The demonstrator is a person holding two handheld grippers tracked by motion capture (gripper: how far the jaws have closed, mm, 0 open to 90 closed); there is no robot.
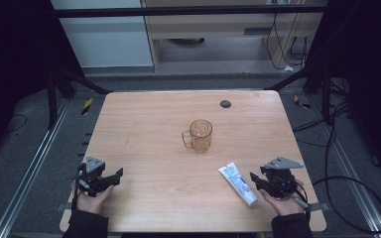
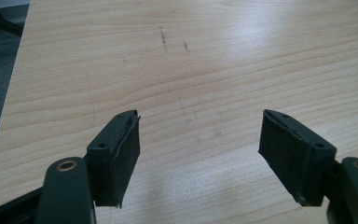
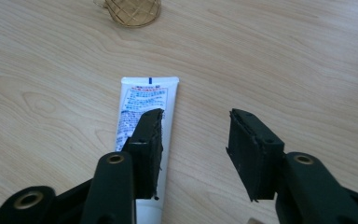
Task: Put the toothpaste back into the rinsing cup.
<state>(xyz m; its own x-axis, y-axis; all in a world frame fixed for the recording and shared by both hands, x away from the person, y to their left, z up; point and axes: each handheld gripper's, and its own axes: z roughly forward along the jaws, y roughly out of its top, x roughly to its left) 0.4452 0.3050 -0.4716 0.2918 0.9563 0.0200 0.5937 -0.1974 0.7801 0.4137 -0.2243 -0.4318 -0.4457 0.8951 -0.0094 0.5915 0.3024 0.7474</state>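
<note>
Both tools are held low at the near edge of the desk (image 1: 144,114), the left tool (image 1: 110,179) and right tool (image 1: 256,179) each with jaws apart and nothing between them. Just beside the right tool a toothpaste tube (image 1: 237,183) is laid flat; a glass mug (image 1: 199,135) is stood mid-desk.

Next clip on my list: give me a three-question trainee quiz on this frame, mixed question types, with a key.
1. True or false: the toothpaste tube lies flat on the table, beside the right gripper.
2. The amber glass mug stands: A) near the table's middle, B) at the left edge, C) between the left gripper's jaws.
3. Fill in: the left gripper has its jaws ____, with bare wood between them.

Key: 1 true; 2 A; 3 open.
</note>
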